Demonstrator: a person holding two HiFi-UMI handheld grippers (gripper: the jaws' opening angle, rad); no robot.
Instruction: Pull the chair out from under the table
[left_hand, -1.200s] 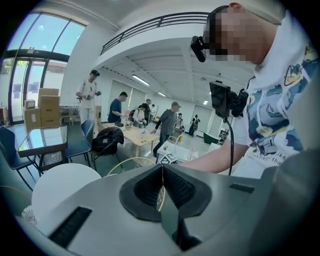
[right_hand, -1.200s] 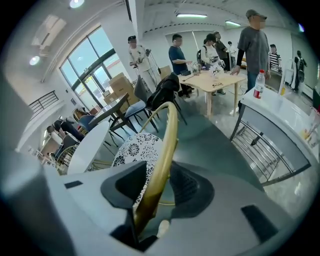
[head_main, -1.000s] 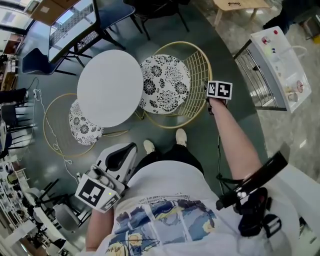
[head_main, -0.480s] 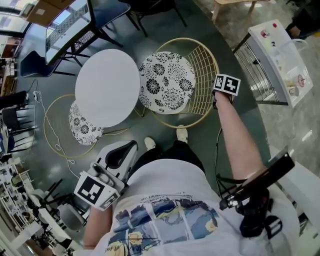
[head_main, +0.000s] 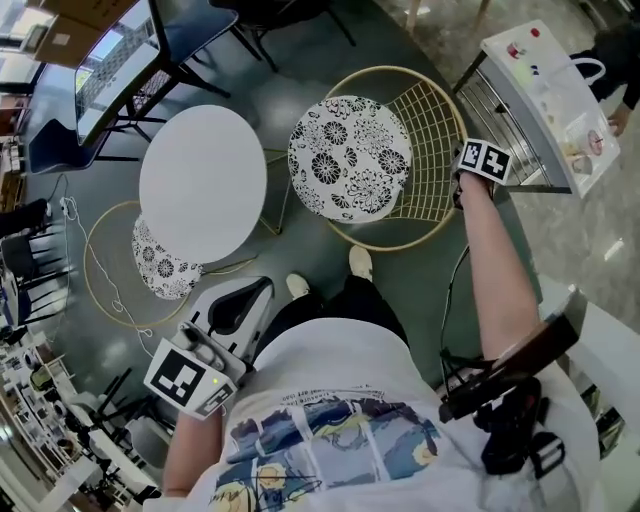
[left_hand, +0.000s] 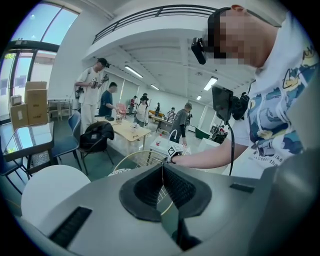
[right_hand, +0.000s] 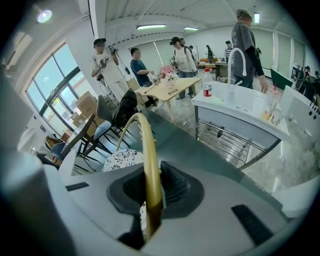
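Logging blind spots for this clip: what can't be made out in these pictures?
- Head view: legs of the chair, hidden beneath its patterned cushion.
- Head view: jaws of the right gripper, behind its marker cube; its own view shows them shut on the chair rim.
- Head view: second chair, partly under the white table.

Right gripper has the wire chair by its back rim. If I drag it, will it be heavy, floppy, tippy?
The chair probably feels light: thin gold wire, mostly open. Its rim, clamped in the right gripper, looks like rigid metal, so little flex. Held high at the back, it may tilt rather than slide, and the cushion could shift.
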